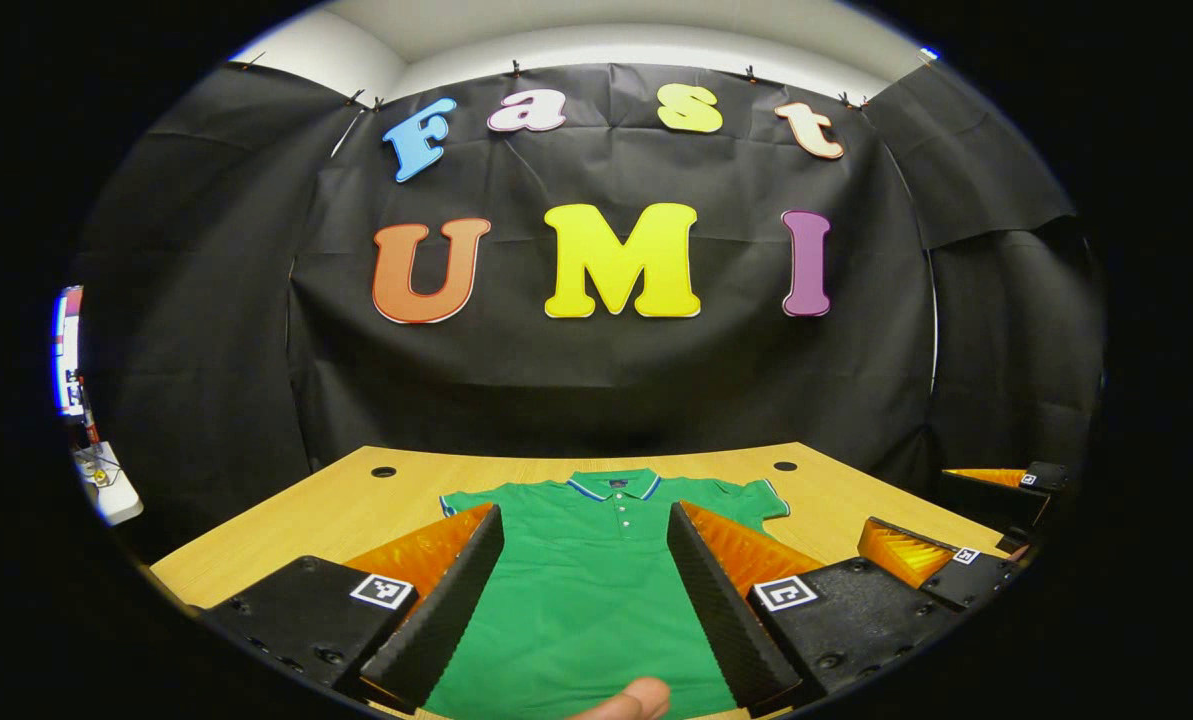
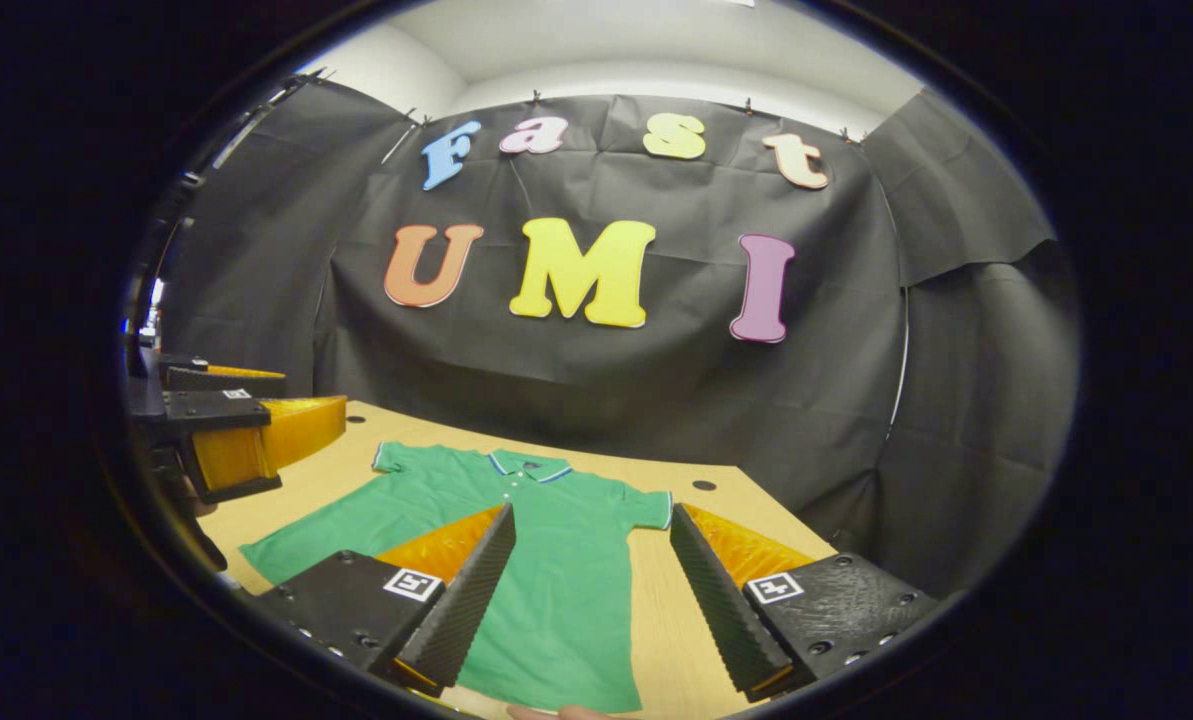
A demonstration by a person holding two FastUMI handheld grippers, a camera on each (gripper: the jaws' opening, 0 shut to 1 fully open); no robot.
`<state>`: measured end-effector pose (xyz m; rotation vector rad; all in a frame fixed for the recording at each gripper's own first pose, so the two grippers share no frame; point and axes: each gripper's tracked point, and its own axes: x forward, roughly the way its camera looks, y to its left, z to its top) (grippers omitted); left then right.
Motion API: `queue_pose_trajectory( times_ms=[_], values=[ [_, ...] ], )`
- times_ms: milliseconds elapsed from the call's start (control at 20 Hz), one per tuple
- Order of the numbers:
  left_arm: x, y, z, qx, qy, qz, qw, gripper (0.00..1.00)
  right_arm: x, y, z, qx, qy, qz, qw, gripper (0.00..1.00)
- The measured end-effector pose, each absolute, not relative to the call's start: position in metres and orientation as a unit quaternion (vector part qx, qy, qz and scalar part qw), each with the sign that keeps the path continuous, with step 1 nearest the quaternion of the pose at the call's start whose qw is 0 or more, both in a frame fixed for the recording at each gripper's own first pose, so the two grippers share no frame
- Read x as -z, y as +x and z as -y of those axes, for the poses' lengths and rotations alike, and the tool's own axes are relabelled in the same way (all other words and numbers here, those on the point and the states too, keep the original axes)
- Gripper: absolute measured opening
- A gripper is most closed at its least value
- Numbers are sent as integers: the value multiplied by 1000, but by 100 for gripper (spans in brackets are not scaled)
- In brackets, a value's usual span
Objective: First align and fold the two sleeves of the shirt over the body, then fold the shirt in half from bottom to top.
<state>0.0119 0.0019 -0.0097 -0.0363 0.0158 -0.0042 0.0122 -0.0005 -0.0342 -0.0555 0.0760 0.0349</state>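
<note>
The green polo shirt (image 1: 596, 580) lay flat and face up on the wooden tabletop (image 1: 356, 500), collar (image 1: 613, 486) toward the booth wall, hem toward the person, both short sleeves spread out to the sides. Nothing had been folded, so the step in hand was judged to be the first sleeve fold.

In the left gripper view the left gripper (image 1: 586, 600) hung above the lower body of the shirt, its fingers spread wide and holding nothing; a fingertip (image 1: 636, 697) of the person showed at the bottom edge. In the right gripper view the right gripper (image 2: 591, 590) hovered near the shirt's right side, likewise spread wide and empty, with the right sleeve (image 2: 646, 508) ahead between its fingers. The left gripper (image 2: 246, 430) also appeared at that view's left edge, raised clear of the cloth.

To do the step well, each gripper would probably need to travel up to its own sleeve (image 1: 761, 500) and pinch only the cuff edge, taking the top layer and not the body beneath. The sleeve should then be lifted just enough to clear the cloth and laid inward across the chest, crease running straight from shoulder downward. Matching both folds about the button placket (image 1: 621, 515) would keep the sides even. Dragging risked bunching the body, so a low lift looked safer.
</note>
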Motion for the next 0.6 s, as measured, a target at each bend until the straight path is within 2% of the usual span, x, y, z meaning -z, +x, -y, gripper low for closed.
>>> queue_pose_trajectory(
  times_ms=[300,350,500,550,600],
  values=[
    [20,20,-2,1,-28,-19,999,100,36,42,5,-22,-45,-47,998,95],
    [20,21,-2,0,-26,-19,999,100,32,53,8,-20,-53,-47,997,96],
    [22,29,-10,-5,-5,-14,1000,100,19,94,25,-4,-75,-44,996,93],
    [25,32,-16,-12,0,-14,1000,100,16,109,30,4,-78,-43,996,96],
    [27,35,-22,-19,2,-16,1000,100,15,123,34,9,-80,-46,996,94]
  ],
)
